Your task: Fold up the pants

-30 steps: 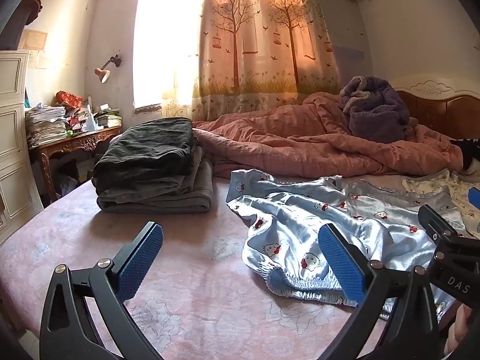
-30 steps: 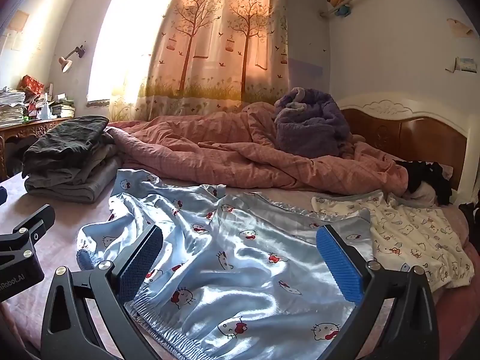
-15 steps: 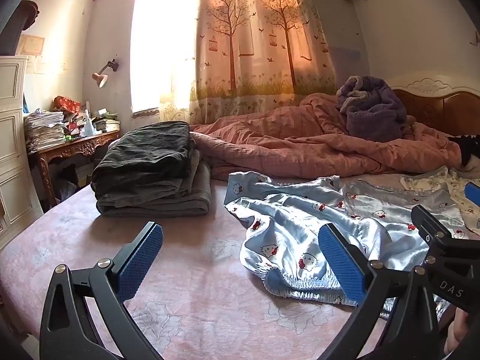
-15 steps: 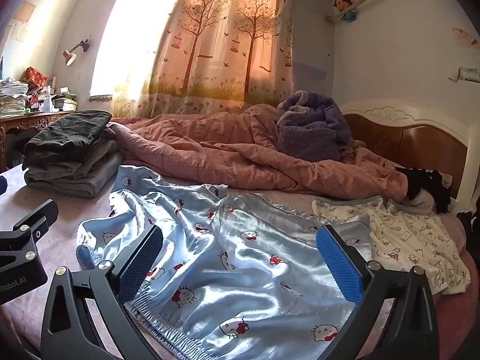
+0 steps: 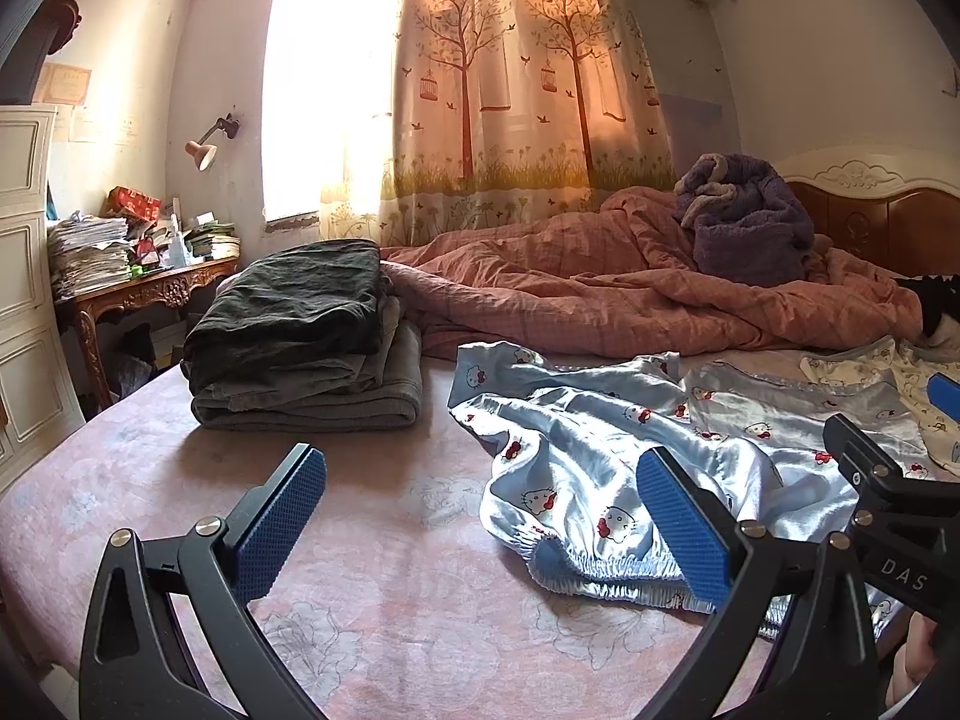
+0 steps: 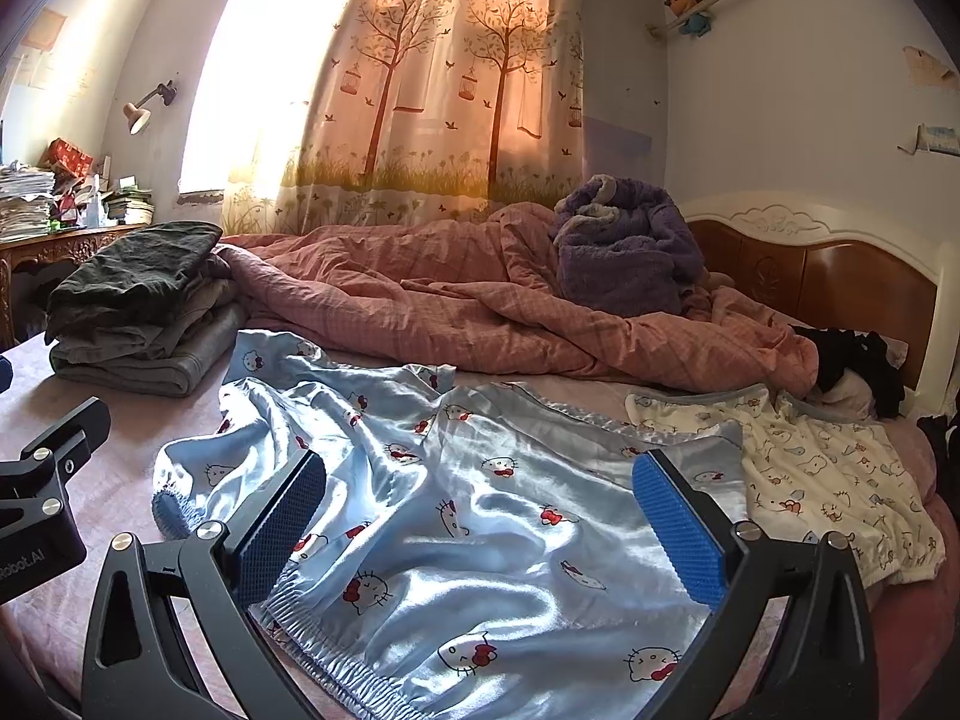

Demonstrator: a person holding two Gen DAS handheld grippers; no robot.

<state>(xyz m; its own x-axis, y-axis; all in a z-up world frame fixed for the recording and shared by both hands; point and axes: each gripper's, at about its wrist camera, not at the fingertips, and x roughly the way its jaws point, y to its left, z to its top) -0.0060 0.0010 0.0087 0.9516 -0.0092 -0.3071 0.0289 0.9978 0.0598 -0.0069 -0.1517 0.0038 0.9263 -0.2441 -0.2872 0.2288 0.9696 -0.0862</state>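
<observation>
Light blue satin pants with a cat print lie rumpled and unfolded on the pink bed sheet; the elastic waistband faces me. In the left wrist view the pants spread to the right of centre. My left gripper hovers open over bare sheet just left of the waistband, holding nothing. Above the middle of the pants my right gripper is open too, nothing between its blue pads. Each view catches part of the other gripper at its edge.
A stack of folded dark and grey clothes sits at the far left of the bed. A pink quilt and purple fleece lie behind. White printed pyjamas are at the right, a cluttered desk to the left.
Both grippers have drifted slightly back and up, so the pants sit a bit lower in view. Both stay open; the pants have not moved.
</observation>
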